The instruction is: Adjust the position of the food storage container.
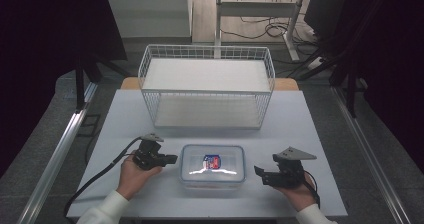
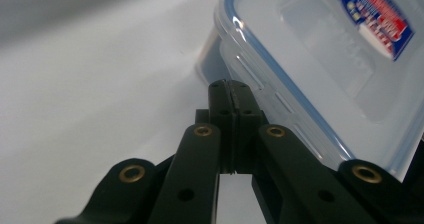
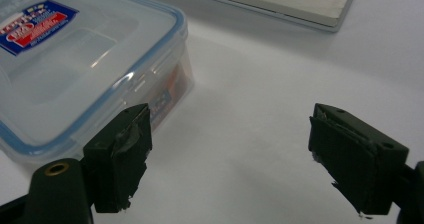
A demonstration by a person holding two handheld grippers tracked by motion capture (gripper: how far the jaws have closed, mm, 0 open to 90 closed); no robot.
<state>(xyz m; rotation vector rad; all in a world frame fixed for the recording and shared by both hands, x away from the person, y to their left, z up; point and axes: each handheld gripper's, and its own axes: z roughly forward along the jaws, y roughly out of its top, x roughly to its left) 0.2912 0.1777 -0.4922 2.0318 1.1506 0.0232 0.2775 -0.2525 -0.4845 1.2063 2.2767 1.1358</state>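
The left gripper (image 1: 170,158) is held low over the table (image 1: 125,119), and its two black jaws are pressed flat together with nothing between them. In the left gripper view the closed tips (image 2: 229,91) point at the near corner of the plastic box, just beside its side wall — if they touch it or not, I cannot tell. In the high view the same gripper lies just left of the box, with the left hand (image 1: 132,176) behind it and a black cable (image 1: 97,176) trailing toward the table's near edge.

The right gripper (image 1: 261,173) is on the other side of the box, near it but apart. Its jaws stand wide open and hold nothing; in the right gripper view one pad (image 3: 122,156) is just in front of the box's corner and the other pad (image 3: 350,156) is over bare table. The right hand (image 1: 300,191) holds it from behind.

The plastic box (image 1: 213,165) is between the two grippers, at the near middle of the table. It is clear, with a blue-rimmed lid (image 3: 75,59) shut on it and a red and blue label (image 1: 212,161) on top.

Farther back — well apart from the box — a white wire rack (image 1: 206,86) with two shelves stands on the table.
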